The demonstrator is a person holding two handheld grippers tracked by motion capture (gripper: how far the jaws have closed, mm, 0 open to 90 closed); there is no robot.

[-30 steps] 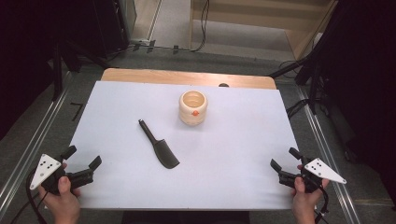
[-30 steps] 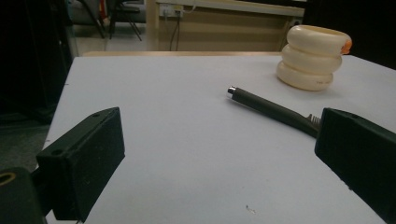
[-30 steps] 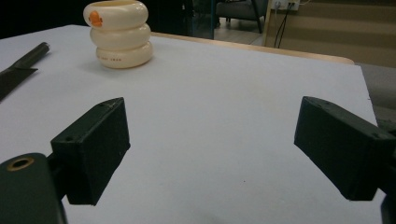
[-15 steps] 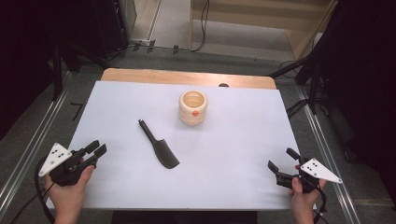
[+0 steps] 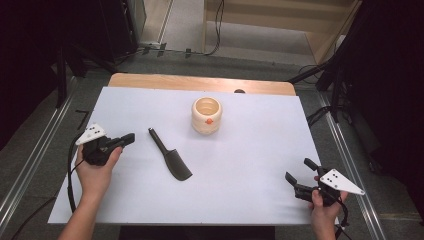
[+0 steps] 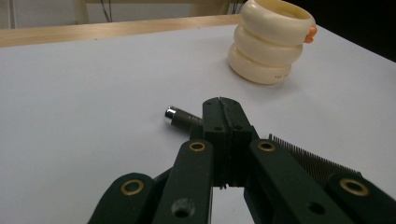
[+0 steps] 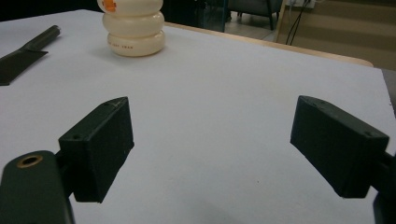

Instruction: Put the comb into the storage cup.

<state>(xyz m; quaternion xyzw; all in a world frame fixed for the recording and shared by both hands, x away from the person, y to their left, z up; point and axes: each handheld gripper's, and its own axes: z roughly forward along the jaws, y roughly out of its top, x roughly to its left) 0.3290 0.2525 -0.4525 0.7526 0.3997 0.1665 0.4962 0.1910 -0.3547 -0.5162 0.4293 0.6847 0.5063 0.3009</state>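
On white table (image 5: 250, 165), cream cup (image 5: 206, 115) print too small to read, left tool (image 5: 129, 138) closed empty beside black comb (image 5: 170, 156), right tool (image 5: 298, 176) open

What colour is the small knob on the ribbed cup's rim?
Orange, on the cream cup; the left gripper view shows it best.

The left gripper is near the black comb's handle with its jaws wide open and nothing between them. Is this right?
Not quite. The left gripper is near the handle of the black comb, with nothing between its jaws, but they are shut, having just been closing. The left gripper view shows them pressed together.
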